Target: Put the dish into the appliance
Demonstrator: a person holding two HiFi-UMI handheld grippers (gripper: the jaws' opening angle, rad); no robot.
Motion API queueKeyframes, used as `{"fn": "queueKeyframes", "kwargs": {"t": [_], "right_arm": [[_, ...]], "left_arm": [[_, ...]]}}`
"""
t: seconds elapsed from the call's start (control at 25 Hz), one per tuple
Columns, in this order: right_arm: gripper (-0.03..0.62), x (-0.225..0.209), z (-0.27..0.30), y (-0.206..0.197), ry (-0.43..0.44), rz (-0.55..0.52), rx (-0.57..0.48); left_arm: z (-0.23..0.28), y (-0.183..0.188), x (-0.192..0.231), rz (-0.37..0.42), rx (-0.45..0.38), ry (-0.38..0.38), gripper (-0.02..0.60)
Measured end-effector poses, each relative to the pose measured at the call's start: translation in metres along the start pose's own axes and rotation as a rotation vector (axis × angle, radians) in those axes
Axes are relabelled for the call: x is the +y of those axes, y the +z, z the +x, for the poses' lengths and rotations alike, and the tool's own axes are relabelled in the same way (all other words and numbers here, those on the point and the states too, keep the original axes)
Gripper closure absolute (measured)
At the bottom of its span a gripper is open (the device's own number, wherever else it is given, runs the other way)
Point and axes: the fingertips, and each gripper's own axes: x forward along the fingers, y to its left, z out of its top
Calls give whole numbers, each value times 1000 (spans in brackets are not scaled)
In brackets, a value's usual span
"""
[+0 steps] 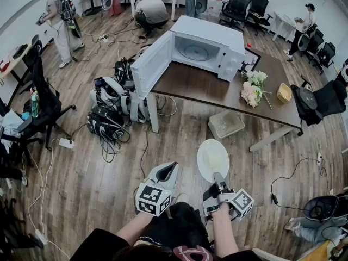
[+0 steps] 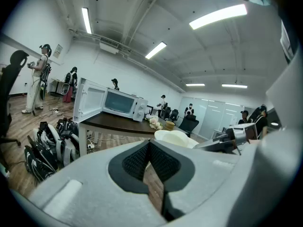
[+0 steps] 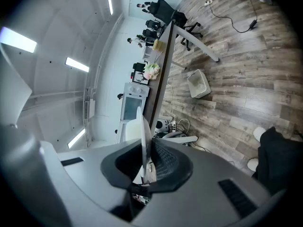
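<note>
Nearest, low in the head view: left gripper (image 1: 173,168), pads closed tip to tip with nothing between them, held out over the wood floor (image 1: 81,184). Just to its right: right gripper (image 1: 218,177), clamped on the near rim of a white plate (image 1: 212,157). Edge-on between the pads in the right gripper view. Plate up in the air ahead of that gripper, over bare boards, apart from the left gripper and well short of the table (image 1: 201,86). Behind both grippers, two bare forearms and dark trousers.

Farther on, under the table's near edge: a white basket (image 1: 225,124) on the floor. Left of it, beside the table leg: a heap of black-and-white backpacks (image 1: 111,110), with cables trailing across the boards.

Then the dark brown tabletop itself. On its right part, a bunch of pale flowers (image 1: 253,88) lying flat, and near them a small yellow bowl (image 1: 284,92). At the far left end, a white microwave (image 1: 209,49), with its door (image 1: 151,64) swung wide open to the left and a round glass tray (image 1: 193,52) showing inside.

Beyond the table: black office chairs (image 1: 247,4) by the far wall. One person crouching (image 1: 151,10) behind the microwave, another standing (image 1: 57,18) at far left, a third (image 1: 303,23) at far right. Desks along the walls.
</note>
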Motion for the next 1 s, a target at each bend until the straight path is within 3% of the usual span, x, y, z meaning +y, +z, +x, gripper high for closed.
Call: {"fn": "queueKeyframes", "kwargs": {"t": [0.36,0.52,0.68,1.0], "right_arm": [[553,13,-12,-51,13,-43,-4],[552,26,-6,-61,63,-26,1],[546,35,6,-53,97,-72,20],[548,44,56,-9,112,-36,58]], "left_arm": [[-50,-6,16,1,-7,-14,575],[-53,-5,26,-3,-12,-9,575],[-41,-2,24,9,-11,-12,575],[19,12,34,1,-21,34,575]]}}
